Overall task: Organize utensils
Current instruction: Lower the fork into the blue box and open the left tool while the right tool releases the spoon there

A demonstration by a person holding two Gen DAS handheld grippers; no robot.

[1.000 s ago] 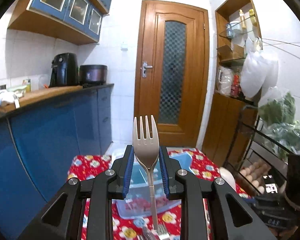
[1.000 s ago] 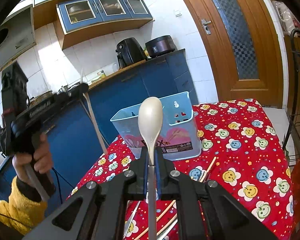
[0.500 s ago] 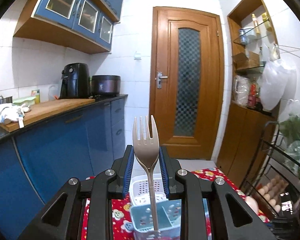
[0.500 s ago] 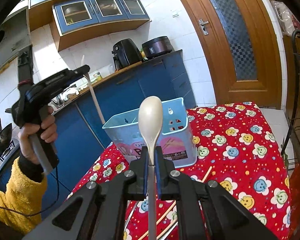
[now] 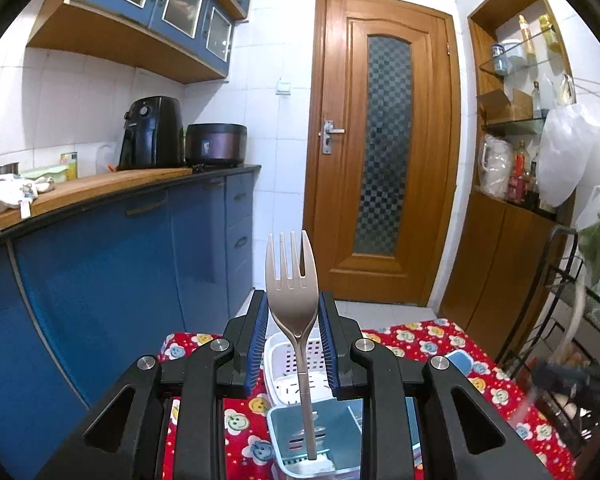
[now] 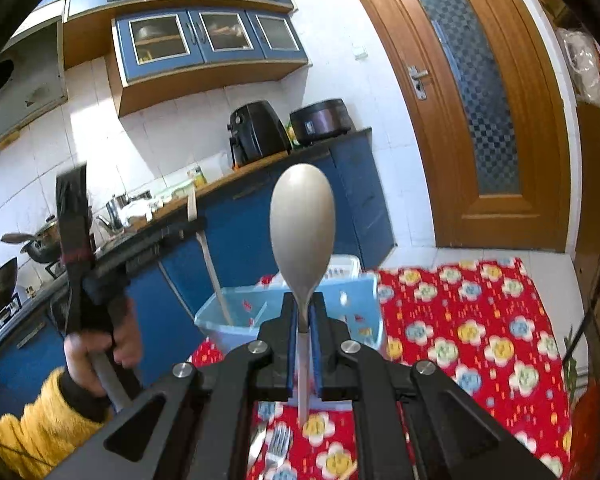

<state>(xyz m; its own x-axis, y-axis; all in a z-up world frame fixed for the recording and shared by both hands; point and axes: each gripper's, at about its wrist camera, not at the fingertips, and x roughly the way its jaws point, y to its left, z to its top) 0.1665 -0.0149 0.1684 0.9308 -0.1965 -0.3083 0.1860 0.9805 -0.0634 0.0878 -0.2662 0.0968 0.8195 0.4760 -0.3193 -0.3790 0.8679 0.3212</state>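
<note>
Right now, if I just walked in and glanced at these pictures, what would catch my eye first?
Probably the fork, standing tines-up between the blue pads of the left hand-held gripper, its handle reaching down into a pale blue utensil caddy. Next, the big spoon, clamped bowl-up in the right hand-held gripper. Beneath both lies a bright red tablecloth dotted with smiling flowers.
</note>
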